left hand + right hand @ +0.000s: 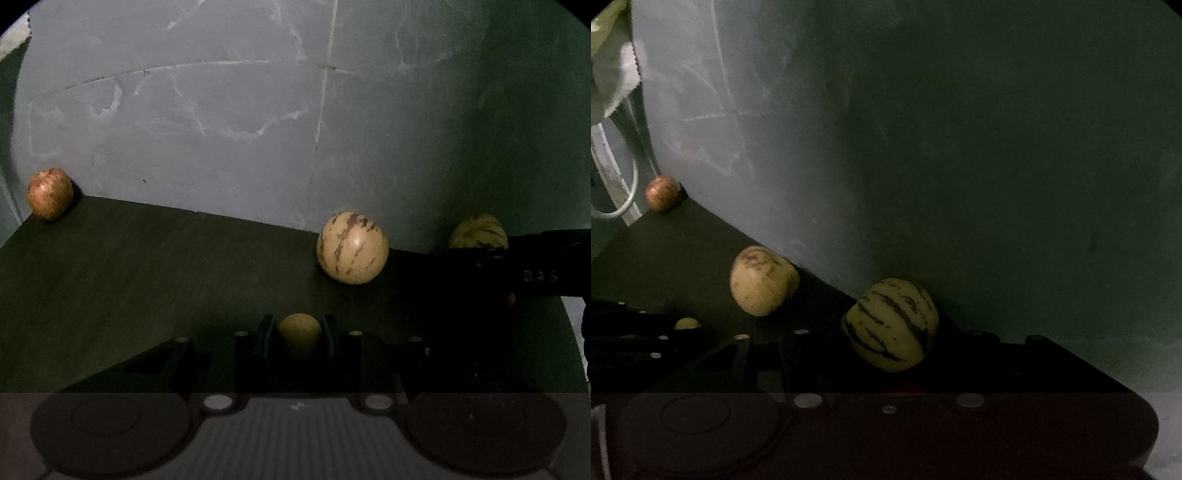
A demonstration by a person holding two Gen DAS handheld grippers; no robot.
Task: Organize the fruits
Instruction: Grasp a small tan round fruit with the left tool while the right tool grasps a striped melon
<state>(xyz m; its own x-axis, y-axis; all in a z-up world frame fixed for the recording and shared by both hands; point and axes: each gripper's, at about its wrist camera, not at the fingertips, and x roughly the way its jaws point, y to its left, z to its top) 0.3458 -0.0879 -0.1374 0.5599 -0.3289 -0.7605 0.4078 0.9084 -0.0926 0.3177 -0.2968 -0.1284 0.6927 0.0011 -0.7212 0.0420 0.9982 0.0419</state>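
My left gripper point(299, 332) is shut on a small round yellow fruit point(299, 334), low over the dark table point(147, 277). It also shows in the right wrist view point(687, 324). A cream purple-streaked melon point(352, 248) sits ahead to the right, also in the right wrist view point(762, 280). A yellow-green striped melon point(892, 325) sits between my right gripper's point(886, 343) dark fingers; whether they press on it is unclear. In the left wrist view it point(478, 232) lies behind the right gripper. A reddish apple point(50, 198) point(662, 192) rests far left by the wall.
A grey marked wall point(258, 129) runs along the table's far edge. The table's right edge point(570, 325) drops off near my right gripper. A white curved object point(617, 177) and pale cloth point(613, 74) hang at the far left.
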